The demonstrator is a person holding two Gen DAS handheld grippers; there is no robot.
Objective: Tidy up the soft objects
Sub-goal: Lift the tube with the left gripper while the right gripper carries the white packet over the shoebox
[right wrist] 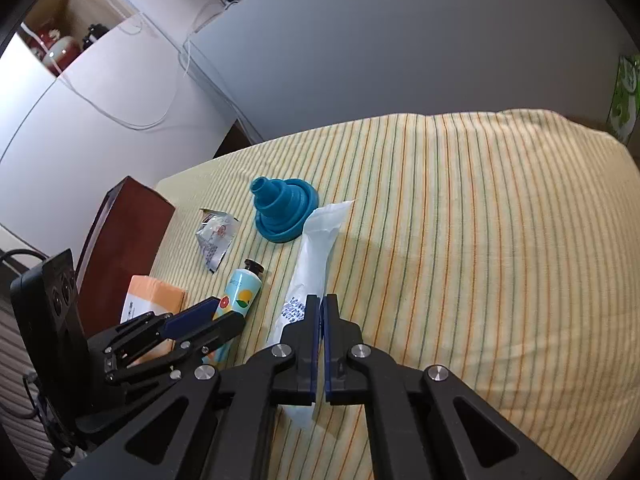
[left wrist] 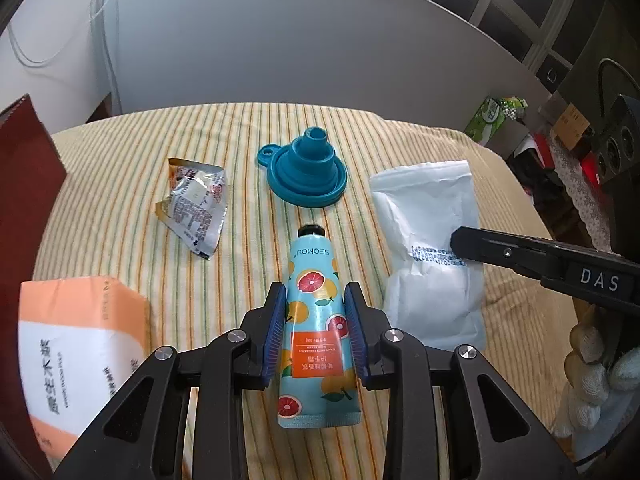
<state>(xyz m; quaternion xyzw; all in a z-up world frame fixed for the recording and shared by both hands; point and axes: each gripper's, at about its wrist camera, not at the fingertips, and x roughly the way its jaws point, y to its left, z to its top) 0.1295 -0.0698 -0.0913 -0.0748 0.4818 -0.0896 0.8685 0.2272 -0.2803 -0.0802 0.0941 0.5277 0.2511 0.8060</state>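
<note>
— Striped cloth (left wrist: 120, 216), yellow with orange and green lines, covers the worktop; a grey panel (left wrist: 280, 40) and white cables stand behind it.

— Where is the tube?

— The hand-cream tube (left wrist: 316, 320) lies flat on the cloth, cap pointing away. The left hand-held gripper (left wrist: 316, 300) straddles it, one blue pad on each side of its middle, close against the tube; whether they press it I cannot tell.

— And the other one?

— The right hand-held gripper (right wrist: 322, 304) is clenched, pads nearly together with nothing between them. It hovers over the near end of the white pouch (right wrist: 316, 256), which lies just right of the tube.

— What else is on the cloth?

— A teal folding funnel (left wrist: 308, 168) sits beyond the tube's cap, a crumpled foil wrapper (left wrist: 196, 208) to the left of it. An orange-and-white tissue pack (left wrist: 76, 344) rests at the near left, beside a dark red box (right wrist: 128, 240).
</note>
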